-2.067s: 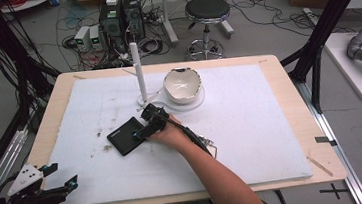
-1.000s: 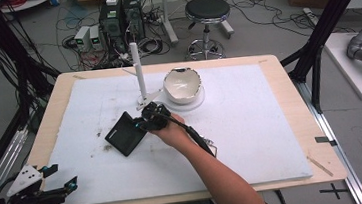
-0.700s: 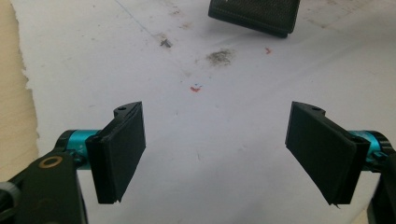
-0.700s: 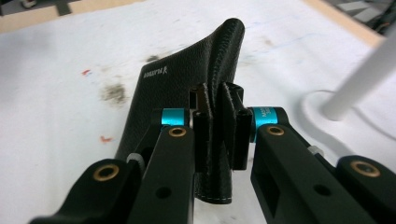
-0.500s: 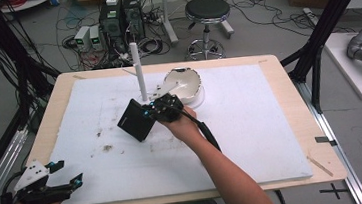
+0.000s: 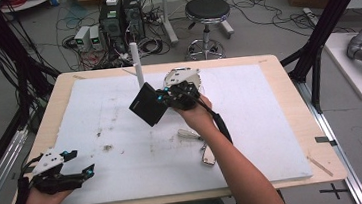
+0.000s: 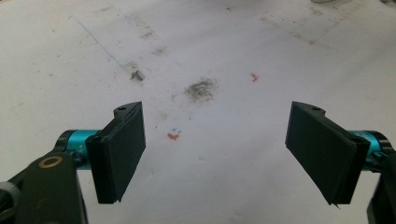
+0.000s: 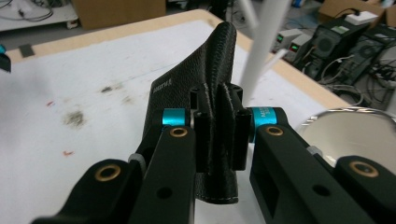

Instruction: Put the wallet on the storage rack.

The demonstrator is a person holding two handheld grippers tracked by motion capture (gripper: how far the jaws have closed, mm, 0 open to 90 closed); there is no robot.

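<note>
My right gripper [image 6: 164, 98] is shut on a black leather wallet [image 6: 147, 104], held tilted in the air over the middle back of the white mat. Along the right gripper's jaws, the wallet [image 8: 208, 100] stands on edge, pinched between the two black pads [image 8: 201, 135]. A white bowl on a plate [image 6: 182, 76] sits just behind the right hand. My left gripper [image 6: 77, 164] is low at the front left corner of the table, open, nothing between its pads [image 7: 122, 149]; below them lies bare stained mat.
A white upright post [image 6: 137, 65] stands at the back of the mat [image 6: 261, 124], close to the wallet. Small metal items [image 6: 192, 135] lie on the mat by the right forearm. Dirt smudges [image 7: 201, 88] mark the mat's left half. A stool and computers are behind the table.
The right gripper has lifted the wallet off the mat and carried it up and to the right, toward the bowl. The left gripper has stayed near the front left corner.
</note>
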